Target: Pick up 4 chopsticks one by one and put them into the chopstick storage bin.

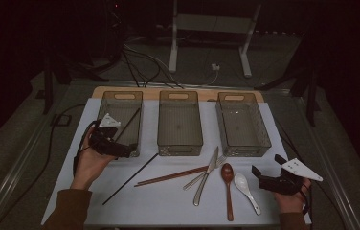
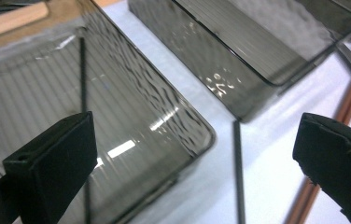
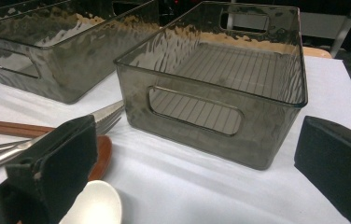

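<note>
Three smoky see-through bins stand in a row on the white table cover: left bin (image 1: 104, 108), middle bin (image 1: 179, 143), right bin (image 1: 242, 143). One black chopstick (image 1: 128, 123) lies inside the left bin. A second black chopstick (image 1: 130, 178) lies on the cover. My left gripper (image 1: 126, 146) hovers open at the left bin's near right corner (image 2: 164, 116), empty, with one jaw over the bin and one over the table. My right gripper (image 1: 267, 165) is open and empty near the front right, just right of the white spoon (image 1: 246, 189).
Between the grippers lie a pair of brown chopsticks (image 1: 171, 176), a knife (image 1: 207, 175), a fork (image 1: 219, 160) and a wooden spoon (image 1: 227, 184). In the right gripper view the right bin (image 3: 220, 84) stands straight ahead. Cables and a white stand (image 1: 211, 28) lie beyond the table.
</note>
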`<state>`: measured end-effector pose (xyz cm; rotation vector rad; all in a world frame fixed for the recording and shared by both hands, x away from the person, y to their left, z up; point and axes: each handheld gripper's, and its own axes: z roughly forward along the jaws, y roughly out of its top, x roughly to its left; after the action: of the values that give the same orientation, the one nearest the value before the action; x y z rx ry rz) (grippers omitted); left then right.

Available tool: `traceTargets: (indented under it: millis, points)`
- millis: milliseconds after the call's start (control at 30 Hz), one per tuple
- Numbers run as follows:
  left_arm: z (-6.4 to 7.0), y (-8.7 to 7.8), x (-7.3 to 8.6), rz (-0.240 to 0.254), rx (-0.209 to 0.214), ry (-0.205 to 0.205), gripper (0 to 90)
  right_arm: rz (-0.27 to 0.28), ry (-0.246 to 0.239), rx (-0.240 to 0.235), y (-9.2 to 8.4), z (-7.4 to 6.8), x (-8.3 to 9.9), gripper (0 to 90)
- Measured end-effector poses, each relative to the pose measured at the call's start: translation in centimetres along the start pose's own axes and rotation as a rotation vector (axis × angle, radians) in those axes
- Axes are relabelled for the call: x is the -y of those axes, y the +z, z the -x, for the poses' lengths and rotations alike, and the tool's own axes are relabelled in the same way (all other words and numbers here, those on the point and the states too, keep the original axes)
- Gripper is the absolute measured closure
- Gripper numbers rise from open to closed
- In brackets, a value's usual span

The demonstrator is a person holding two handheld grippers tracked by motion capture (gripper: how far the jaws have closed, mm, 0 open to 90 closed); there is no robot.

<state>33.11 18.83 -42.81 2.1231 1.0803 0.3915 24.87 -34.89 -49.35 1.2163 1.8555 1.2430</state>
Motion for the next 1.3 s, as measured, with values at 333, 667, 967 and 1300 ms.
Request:
traceTargets:
  millis: [333, 667, 967, 1300]
  points:
    - [2.1, 0.5, 1.4, -0.039, 0.042, 0.051, 1.6, 0.0, 0.0, -0.001, 0.0, 0.0, 0.0, 0.0]
    - [3.1, 1.9, 3.3, -0.113, 0.071, 0.078, 9.1, 0.0, 0.001, -0.001, 0.0, 0.0, 0.0, 0.0]
    - [3.6, 4.4, 4.7, -0.184, 0.041, 0.054, 27.9, 0.0, -0.001, 0.0, 0.0, 0.0, 0.0, 0.0]
    - [4.7, 5.7, 5.7, -0.265, 0.017, 0.12, 75.7, 0.001, 0.001, 0.001, 0.0, 0.1, 0.0, 0.0]
